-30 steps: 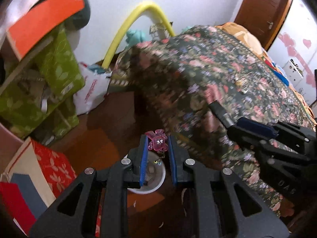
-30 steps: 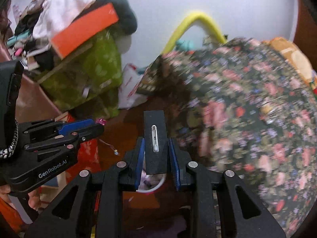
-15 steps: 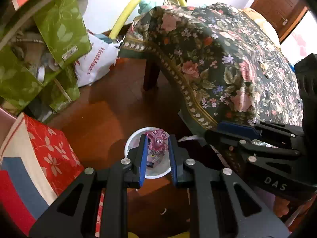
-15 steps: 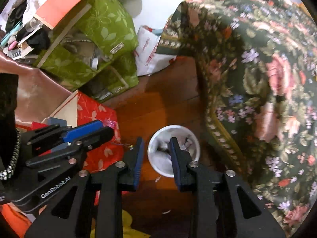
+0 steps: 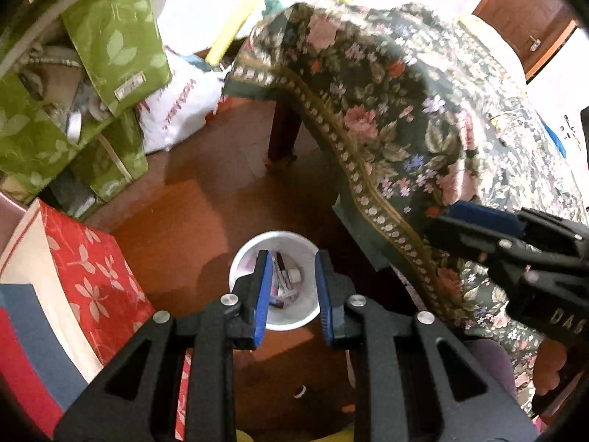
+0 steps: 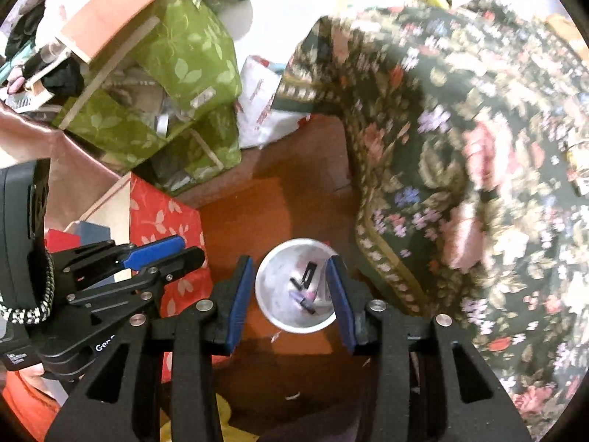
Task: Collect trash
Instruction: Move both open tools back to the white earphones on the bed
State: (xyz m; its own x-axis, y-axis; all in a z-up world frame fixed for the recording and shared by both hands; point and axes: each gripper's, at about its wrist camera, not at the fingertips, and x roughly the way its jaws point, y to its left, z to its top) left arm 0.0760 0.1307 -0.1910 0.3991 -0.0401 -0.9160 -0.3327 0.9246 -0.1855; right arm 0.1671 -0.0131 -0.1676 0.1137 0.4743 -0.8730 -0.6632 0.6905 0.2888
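Note:
A small white bin (image 5: 277, 254) stands on the red-brown floor beside the table; it also shows in the right wrist view (image 6: 274, 269). Several bits of trash (image 5: 283, 283) lie inside it, among them a black piece (image 6: 308, 270) and pink scraps. My left gripper (image 5: 291, 287) is open and empty directly above the bin. My right gripper (image 6: 291, 287) is open and empty above the bin too. Each gripper appears at the edge of the other's view.
A table under a dark floral cloth (image 5: 423, 110) overhangs to the right of the bin, its leg (image 5: 281, 136) behind. Green leaf-print bags (image 5: 92, 84), a white plastic bag (image 5: 176, 110) and a red patterned box (image 5: 92, 276) crowd the left side.
My left gripper opened and the pink wrapper dropped out of it. My right gripper let go of the black strip earlier and opened wider. Both tilted down over the bin.

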